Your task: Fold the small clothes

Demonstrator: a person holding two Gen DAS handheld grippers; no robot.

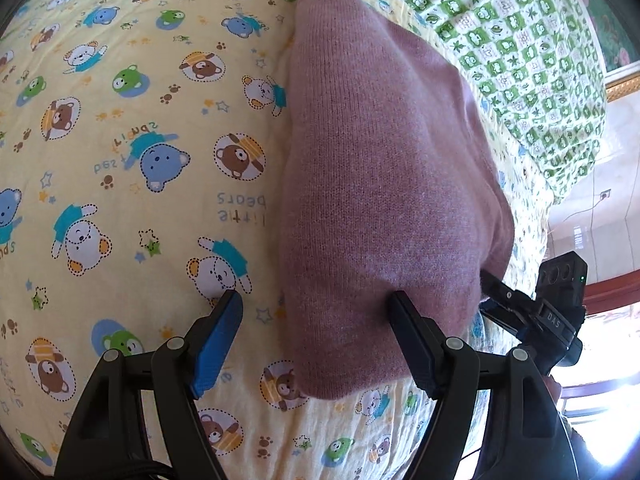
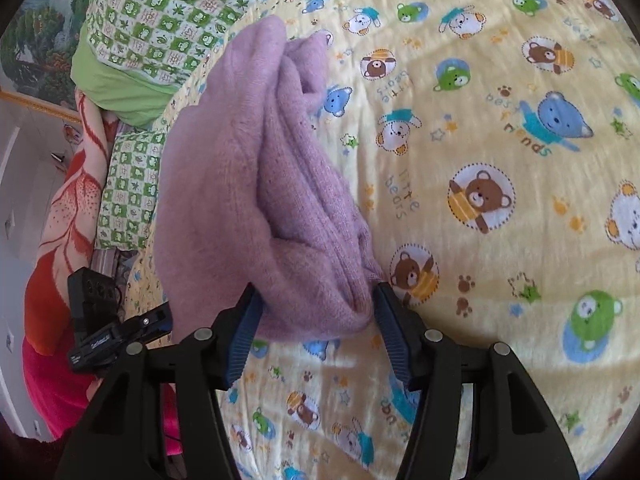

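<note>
**Folding check: one knit, two grippers**

Looking through the left wrist view: one mauve knit garment (image 1: 384,184) lies folded on the bear-print sheet (image 1: 120,120). Left gripper (image 1: 316,304) spread wide; its right finger touches the knit's near edge, its left sits over bare sheet, nothing pinched. One green checked pillow (image 1: 520,52) lies beyond.

Right wrist view: same single garment (image 2: 256,200), bunched in folds. Right gripper (image 2: 316,300) straddles its near end, jaws part-spread; pad contact unclear. Two green checked pillows (image 2: 160,12) at left.
</note>
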